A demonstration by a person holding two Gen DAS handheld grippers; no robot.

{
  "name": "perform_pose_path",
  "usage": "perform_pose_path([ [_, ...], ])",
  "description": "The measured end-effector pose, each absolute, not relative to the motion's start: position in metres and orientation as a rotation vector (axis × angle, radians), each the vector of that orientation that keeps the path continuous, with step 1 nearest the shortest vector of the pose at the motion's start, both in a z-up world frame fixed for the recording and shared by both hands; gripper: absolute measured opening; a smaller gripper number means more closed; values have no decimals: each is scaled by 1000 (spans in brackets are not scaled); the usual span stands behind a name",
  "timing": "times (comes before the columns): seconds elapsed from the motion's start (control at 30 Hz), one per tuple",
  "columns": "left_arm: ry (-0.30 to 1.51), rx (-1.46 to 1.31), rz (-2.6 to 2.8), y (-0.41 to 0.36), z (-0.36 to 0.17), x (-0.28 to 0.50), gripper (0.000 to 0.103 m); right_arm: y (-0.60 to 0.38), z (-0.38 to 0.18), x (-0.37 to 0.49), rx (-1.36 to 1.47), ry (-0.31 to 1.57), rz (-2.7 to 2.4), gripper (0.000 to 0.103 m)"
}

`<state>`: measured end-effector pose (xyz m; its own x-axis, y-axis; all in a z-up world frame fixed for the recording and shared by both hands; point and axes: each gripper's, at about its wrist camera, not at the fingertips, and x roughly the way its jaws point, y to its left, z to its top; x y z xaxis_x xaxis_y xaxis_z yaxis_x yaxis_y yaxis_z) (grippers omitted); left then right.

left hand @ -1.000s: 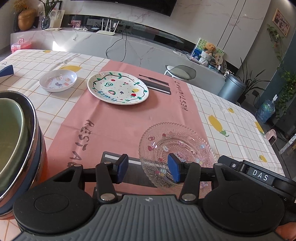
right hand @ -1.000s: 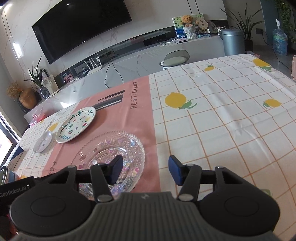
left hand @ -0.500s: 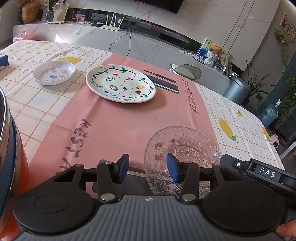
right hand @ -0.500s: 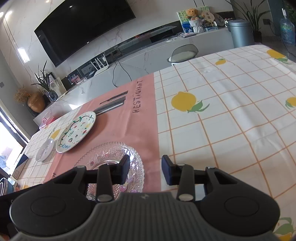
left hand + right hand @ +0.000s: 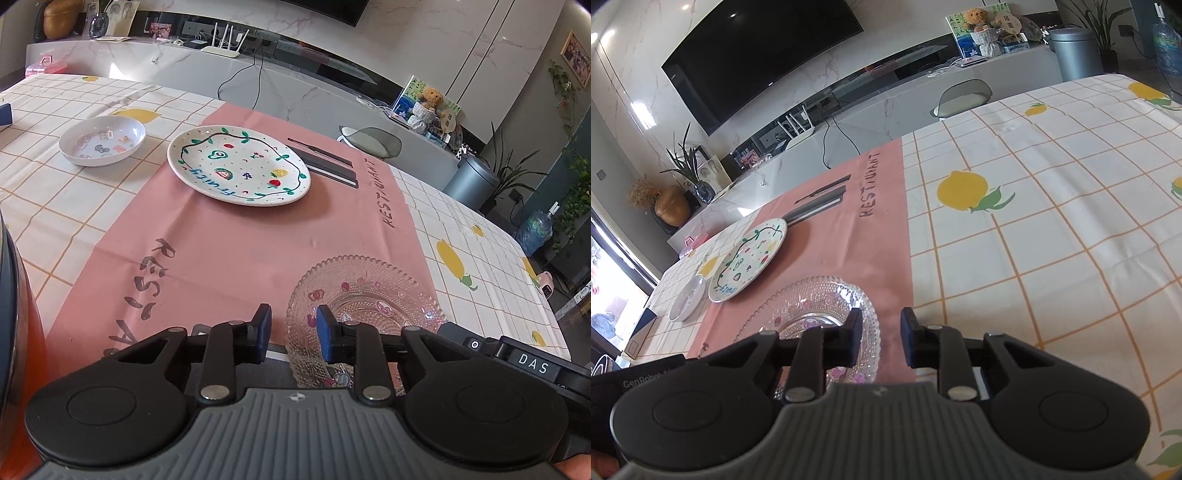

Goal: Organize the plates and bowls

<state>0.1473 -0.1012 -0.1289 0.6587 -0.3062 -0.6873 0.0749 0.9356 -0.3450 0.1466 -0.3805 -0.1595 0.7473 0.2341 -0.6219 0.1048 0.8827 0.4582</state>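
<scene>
Tabletop: both hand-held grippers, left and right, just narrowed astride glass plate rims, unclenched.

A pink placemat lettered "RESTAURANT" lies over a checked tablecloth printed with yellow lemons, with a dark printed knife-and-fork motif near the mat's 12 o'clock edge. Beyond the table runs a marble-look counter, carrying a white router at about 11 o'clock and a teddy bear at 1 o'clock, with a grey chair tucked below it. A black curved television hangs on the wall at 11 o'clock, a grey bin stands at 1 o'clock, and a gold vase sits at 9 o'clock.
</scene>
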Motion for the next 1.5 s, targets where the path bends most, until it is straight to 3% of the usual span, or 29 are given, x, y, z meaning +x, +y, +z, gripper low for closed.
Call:
perform_pose_path([
  [0.07,834,-295,-231,-103,-130,147,18,-381,-161,145,510,734,82,17],
  [0.2,831,-283,-219,-105,-129,146,17,-379,-163,143,532,740,100,9],
  [1.03,819,-283,-247,-88,-104,102,16,-372,-144,99,599,755,73,8],
  [1.5,857,-245,-295,-83,-116,66,16,-366,-153,47,663,784,-1,8],
])
